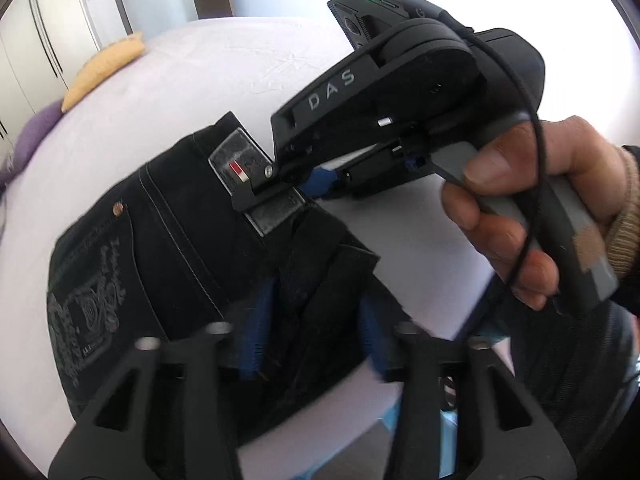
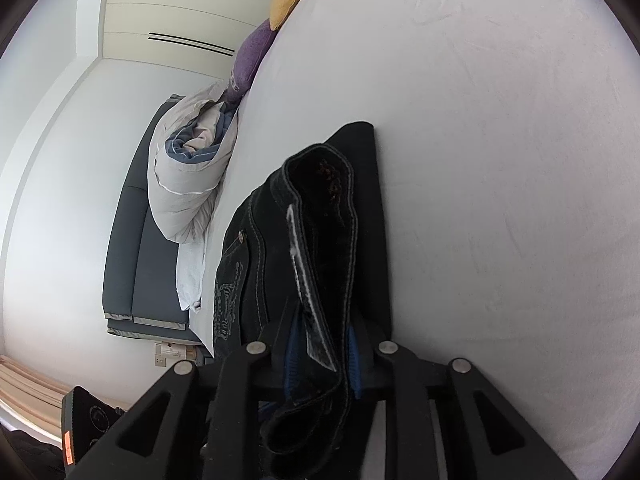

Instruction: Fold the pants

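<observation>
Black pants (image 1: 180, 240) with grey stitching and a printed pocket lie bunched on the pale bed sheet (image 1: 200, 80). At the bottom of the left wrist view my left gripper (image 1: 314, 328) stands open, its blue pads apart with loose folds of the pants between them. A hand (image 1: 520, 208) holds my right gripper (image 1: 260, 188), which comes in from the right and pinches the waistband. In the right wrist view my right gripper (image 2: 323, 350) is shut on that waistband, and the pants (image 2: 320, 208) rise from its pads and drape forward onto the sheet (image 2: 500, 160).
A yellow pillow (image 1: 104, 70) and a purple pillow (image 1: 32, 140) lie at the bed's far edge. A rolled grey duvet (image 2: 188, 184) sits against a dark headboard (image 2: 136, 260). White wardrobes (image 1: 48, 32) stand behind. Bare sheet stretches beyond and right of the pants.
</observation>
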Motion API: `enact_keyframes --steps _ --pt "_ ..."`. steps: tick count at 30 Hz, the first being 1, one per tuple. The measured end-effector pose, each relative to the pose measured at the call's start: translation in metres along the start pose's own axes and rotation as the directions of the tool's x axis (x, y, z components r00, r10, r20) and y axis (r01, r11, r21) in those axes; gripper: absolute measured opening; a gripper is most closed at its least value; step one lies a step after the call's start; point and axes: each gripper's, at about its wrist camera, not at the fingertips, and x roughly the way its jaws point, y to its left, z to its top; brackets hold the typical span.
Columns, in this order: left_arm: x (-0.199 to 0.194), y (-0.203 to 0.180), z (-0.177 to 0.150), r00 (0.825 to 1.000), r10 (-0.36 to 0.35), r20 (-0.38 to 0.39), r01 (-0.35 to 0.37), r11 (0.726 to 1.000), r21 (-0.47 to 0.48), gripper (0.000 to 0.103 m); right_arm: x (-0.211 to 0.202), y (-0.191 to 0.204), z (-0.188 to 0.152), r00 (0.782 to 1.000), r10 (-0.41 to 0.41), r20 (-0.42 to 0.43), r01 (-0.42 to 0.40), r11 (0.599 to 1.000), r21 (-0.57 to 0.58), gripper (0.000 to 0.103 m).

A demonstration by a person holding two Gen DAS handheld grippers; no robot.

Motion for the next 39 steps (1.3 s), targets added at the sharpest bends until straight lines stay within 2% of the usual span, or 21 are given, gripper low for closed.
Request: enact_keyframes --steps 1,4,5,7,9,11,13,14,16,17,18,21,23,26,28,30,31,32,35,39 --pt "-0.007 0.001 -0.005 0.999 -0.031 0.009 0.031 0.999 -0.017 0.076 -0.006 0.001 0.001 1.0 -0.015 0.016 0.015 1.0 0.001 0.03" --pt "-0.034 -0.003 -0.019 0.996 -0.089 0.024 0.09 0.996 -0.021 0.078 -0.028 0.001 0.004 0.996 -0.048 0.081 0.047 0.999 0.024 0.045" --pt "-0.043 0.0 -0.024 0.994 -0.107 0.03 0.108 0.994 -0.029 0.078 -0.035 0.003 0.005 0.994 -0.056 0.094 0.053 0.998 0.03 0.045" --pt "-0.059 0.015 -0.031 0.99 -0.123 0.065 0.128 0.989 -0.075 0.078 -0.044 0.011 0.005 0.995 0.02 0.094 -0.022 1.0 0.021 0.045" --pt "-0.073 0.041 -0.035 0.986 -0.12 0.118 0.139 0.976 -0.165 0.078 -0.046 0.027 0.001 0.991 0.114 0.076 -0.112 0.993 -0.021 0.045" --pt "-0.074 0.073 -0.038 0.983 -0.108 0.148 0.144 0.954 -0.262 0.078 -0.042 0.045 -0.006 0.979 0.199 0.042 -0.196 0.978 -0.069 0.045" --pt "-0.066 0.115 -0.039 0.979 -0.107 0.171 0.161 0.926 -0.342 0.078 -0.03 0.055 -0.015 0.973 0.232 -0.007 -0.231 0.968 -0.094 0.045" --pt "-0.062 0.126 -0.043 0.976 -0.115 0.182 0.178 0.907 -0.382 0.078 -0.021 0.055 -0.02 0.976 0.215 -0.036 -0.217 0.971 -0.102 0.046" --pt "-0.039 0.153 -0.055 0.981 -0.133 0.139 0.182 0.877 -0.445 0.077 -0.002 0.042 -0.03 0.988 0.125 -0.094 -0.132 0.988 -0.082 0.049" --pt "-0.028 0.161 -0.066 0.981 -0.15 0.125 0.191 0.865 -0.464 0.077 0.007 0.029 -0.035 0.989 0.08 -0.124 -0.089 0.994 -0.065 0.046" --pt "-0.022 0.163 -0.076 0.977 -0.165 0.133 0.209 0.86 -0.466 0.077 0.01 0.018 -0.039 0.99 0.076 -0.121 -0.083 0.995 -0.054 0.029" --pt "-0.035 0.162 -0.079 0.968 -0.188 0.165 0.242 0.869 -0.431 0.077 0.003 -0.003 -0.042 0.992 0.091 -0.089 -0.091 0.996 0.007 0.0" --pt "-0.047 0.178 -0.072 0.949 -0.204 0.241 0.293 0.857 -0.425 0.077 0.0 -0.006 -0.043 0.991 0.096 -0.088 -0.096 0.995 0.011 0.0" --pt "-0.054 0.214 -0.05 0.95 -0.137 0.282 0.259 0.851 -0.458 0.077 0.002 -0.003 -0.041 0.992 0.074 -0.099 -0.075 0.997 -0.006 0.0" --pt "-0.043 0.243 -0.04 0.94 -0.134 0.313 0.282 0.82 -0.498 0.077 0.004 0.001 -0.04 0.993 0.057 -0.102 -0.059 0.998 -0.015 0.0" --pt "-0.028 0.269 -0.029 0.945 -0.145 0.292 0.289 0.79 -0.541 0.077 0.004 0.001 -0.04 0.994 0.054 -0.1 -0.055 0.998 -0.015 0.0" --pt "-0.02 0.27 -0.029 0.955 -0.145 0.26 0.27 0.789 -0.551 0.077 0.004 0.0 -0.04 0.994 0.055 -0.097 -0.056 0.998 -0.01 0.0" --pt "-0.016 0.267 -0.033 0.962 -0.138 0.237 0.249 0.802 -0.544 0.077 0.003 0.0 -0.041 0.994 0.055 -0.093 -0.056 0.998 -0.008 0.0" --pt "-0.019 0.242 -0.049 0.975 -0.065 0.214 0.16 0.87 -0.467 0.077 0.001 0.0 -0.044 0.996 0.048 -0.081 -0.049 0.999 -0.015 0.0" --pt "-0.033 0.204 -0.083 0.976 0.013 0.217 0.081 0.904 -0.42 0.077 0.0 0.001 -0.047 0.997 0.042 -0.07 -0.044 0.999 -0.02 0.0"
